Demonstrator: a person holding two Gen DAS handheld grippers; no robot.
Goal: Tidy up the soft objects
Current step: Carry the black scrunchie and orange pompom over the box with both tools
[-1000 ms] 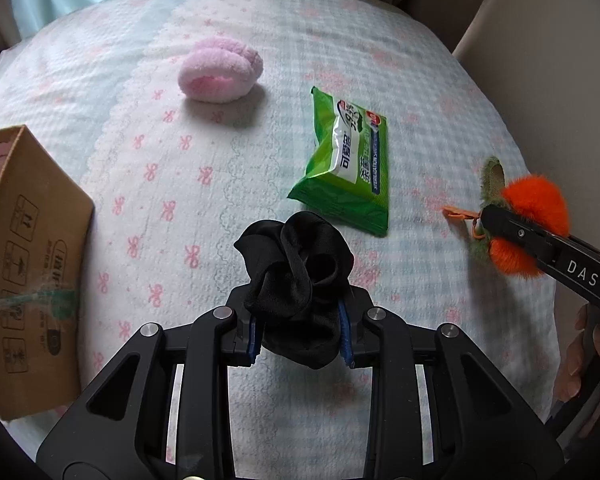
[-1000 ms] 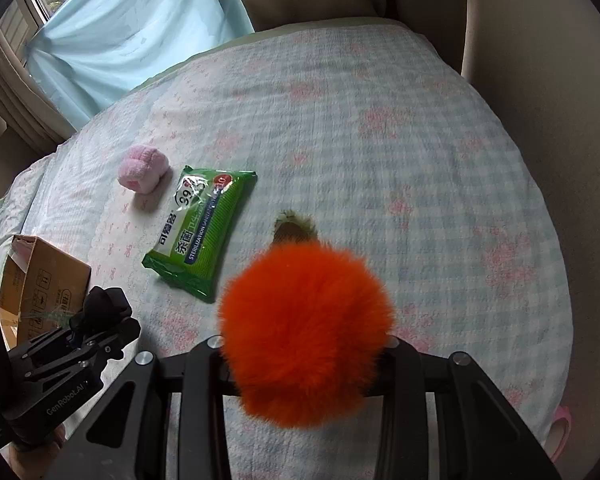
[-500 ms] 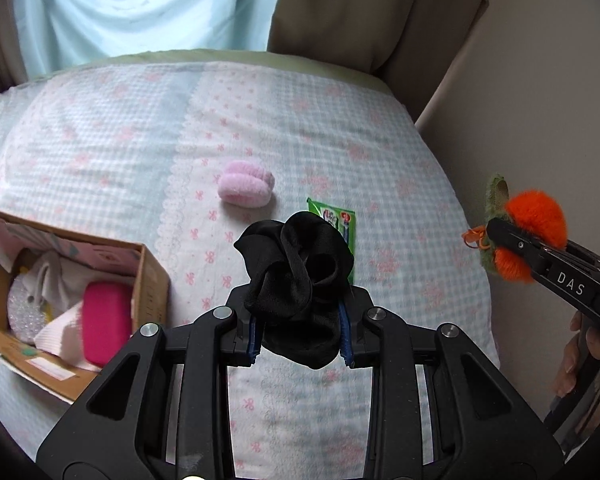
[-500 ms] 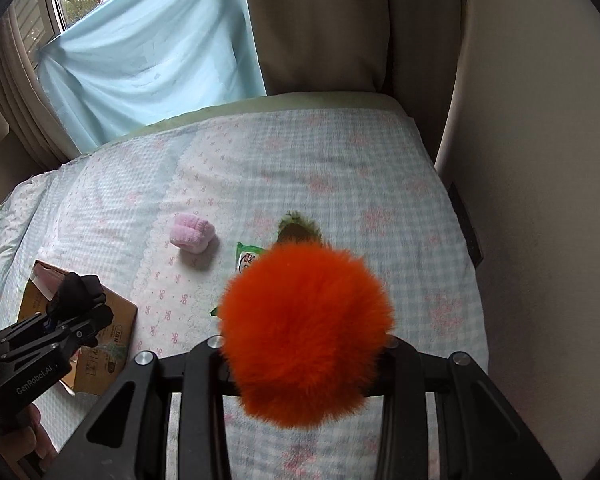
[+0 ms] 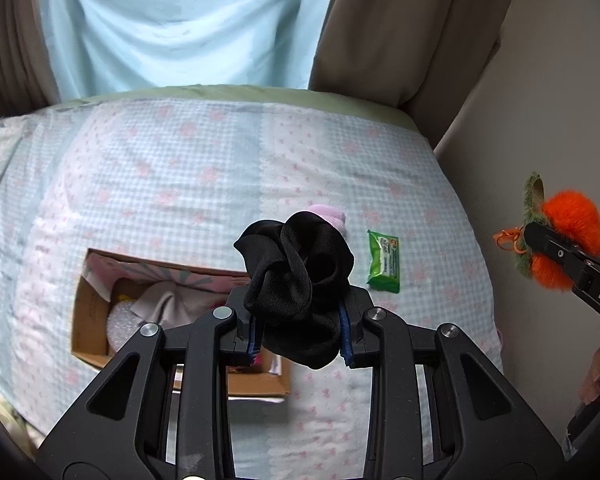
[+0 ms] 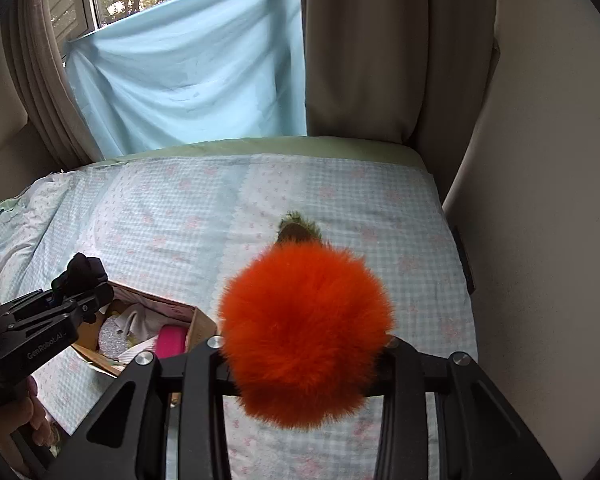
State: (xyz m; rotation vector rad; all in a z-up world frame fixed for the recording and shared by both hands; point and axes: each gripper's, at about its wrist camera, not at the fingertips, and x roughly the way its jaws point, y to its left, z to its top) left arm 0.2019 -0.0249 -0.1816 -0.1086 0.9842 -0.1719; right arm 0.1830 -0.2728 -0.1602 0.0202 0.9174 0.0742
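Black scrunchie (image 5: 298,280), clamped between the left gripper's (image 5: 299,334) pads, partly hides the cardboard box (image 5: 85,320) and pink plush (image 5: 330,213) on the bed (image 5: 180,168). Right gripper (image 6: 306,354) grips the orange pompom (image 6: 306,334), which conceals its fingertips.

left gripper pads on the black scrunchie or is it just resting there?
Touching. The left wrist view shows the left gripper with its blue pads pressed against both sides of the black scrunchie, which hangs clear above the bed.
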